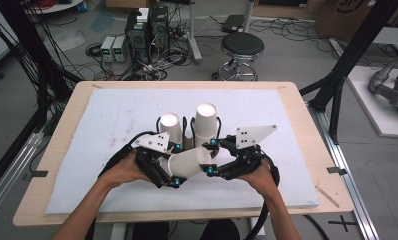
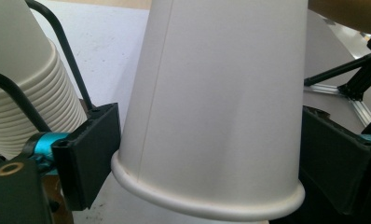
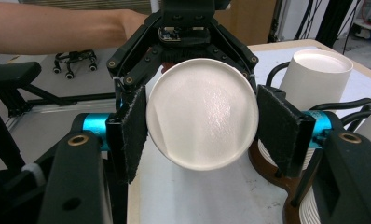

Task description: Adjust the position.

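Note:
A white paper cup (image 1: 187, 162) lies on its side just above the mat, held between both grippers. My left gripper (image 1: 179, 165) grips it near the rolled rim, its pads (image 2: 88, 156) pressed against the wall of the cup (image 2: 211, 93). My right gripper (image 1: 211, 156) is shut on the base end. In the right gripper view the round bottom of the cup (image 3: 202, 116) faces the camera between the pads (image 3: 134, 130), with the left gripper's black linkage (image 3: 188, 42) behind it.
Two stacks of upturned paper cups (image 1: 170, 127) (image 1: 206, 122) stand in black wire holders just behind the grippers, seen also as stack (image 2: 16, 84) and stack (image 3: 316, 74). A white foam mat (image 1: 112, 115) covers the wooden table (image 1: 72, 100). A stool (image 1: 242, 47) stands beyond it.

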{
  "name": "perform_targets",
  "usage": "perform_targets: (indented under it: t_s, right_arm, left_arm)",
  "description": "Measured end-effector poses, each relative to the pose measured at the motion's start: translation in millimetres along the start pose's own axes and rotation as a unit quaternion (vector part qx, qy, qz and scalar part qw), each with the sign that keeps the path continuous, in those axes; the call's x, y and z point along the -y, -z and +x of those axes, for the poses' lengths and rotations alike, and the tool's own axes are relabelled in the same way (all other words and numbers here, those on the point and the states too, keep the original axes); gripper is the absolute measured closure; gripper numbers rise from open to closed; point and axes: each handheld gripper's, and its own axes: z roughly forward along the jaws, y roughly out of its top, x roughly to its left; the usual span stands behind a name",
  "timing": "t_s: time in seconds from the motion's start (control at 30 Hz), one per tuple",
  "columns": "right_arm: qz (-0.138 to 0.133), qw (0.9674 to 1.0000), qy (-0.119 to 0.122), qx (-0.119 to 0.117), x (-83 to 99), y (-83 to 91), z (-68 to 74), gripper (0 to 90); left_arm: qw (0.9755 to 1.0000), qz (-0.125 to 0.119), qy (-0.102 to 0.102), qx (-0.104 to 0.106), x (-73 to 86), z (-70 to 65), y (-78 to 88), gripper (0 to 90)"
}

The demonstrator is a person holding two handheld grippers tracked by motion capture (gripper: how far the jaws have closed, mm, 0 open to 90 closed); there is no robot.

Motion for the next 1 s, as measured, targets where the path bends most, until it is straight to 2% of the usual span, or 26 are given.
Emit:
perform_targets:
  t_s: [0.4, 0.57, 0.6, 0.63, 0.67, 0.7, 0.87, 0.97, 1.0]
  right_arm:
    - [-0.001, 1.0, -0.001, -0.005, 1.5, -2.3, -1.2, 37.8]
    - [0.001, 1.0, 0.001, -0.003, 2.3, -2.9, -0.9, 37.0]
    - [0.002, 1.0, 0.004, -0.002, 2.7, -3.3, -0.4, 34.6]
    - [0.005, 0.9999, 0.015, 0.002, 2.8, -4.4, 0.5, 25.5]
    - [0.004, 0.9999, 0.012, 0.007, 2.8, -5.0, 1.3, 14.3]
    - [0.002, 0.9999, 0.004, 0.01, 2.9, -5.0, 1.3, 13.9]
    - [0.003, 0.9998, 0.0, 0.021, 4.9, 0.5, 1.5, 13.8]
    - [0.002, 0.9998, -0.001, 0.018, 5.2, 3.1, 1.3, 13.8]
    - [0.013, 0.9997, 0.0, 0.021, 5.0, 4.8, 1.4, 13.8]
  left_arm:
    - [0.9997, -0.006, -0.025, 0.0, -0.7, 0.6, 3.3, 23.6]
    - [0.9993, 0.002, -0.036, 0.0, -0.8, 0.5, 4.0, 25.2]
    - [0.9995, 0.001, -0.032, -0.003, -0.6, -0.4, 3.4, 25.5]
    - [0.9994, 0.004, -0.033, -0.007, -0.6, -0.1, 3.9, 26.0]
    - [0.9995, 0.002, -0.031, -0.007, -0.3, 0.0, 4.2, 26.4]
    - [0.9995, 0.001, -0.03, -0.008, -0.3, 0.2, 4.8, 26.7]
    - [0.9995, 0.003, -0.03, -0.01, -0.2, 0.2, 5.7, 26.8]
    - [0.9993, 0.012, -0.032, -0.013, -0.1, -0.4, 5.6, 26.8]
    - [0.9994, 0.013, -0.03, -0.013, -0.2, -1.2, 5.8, 26.9]
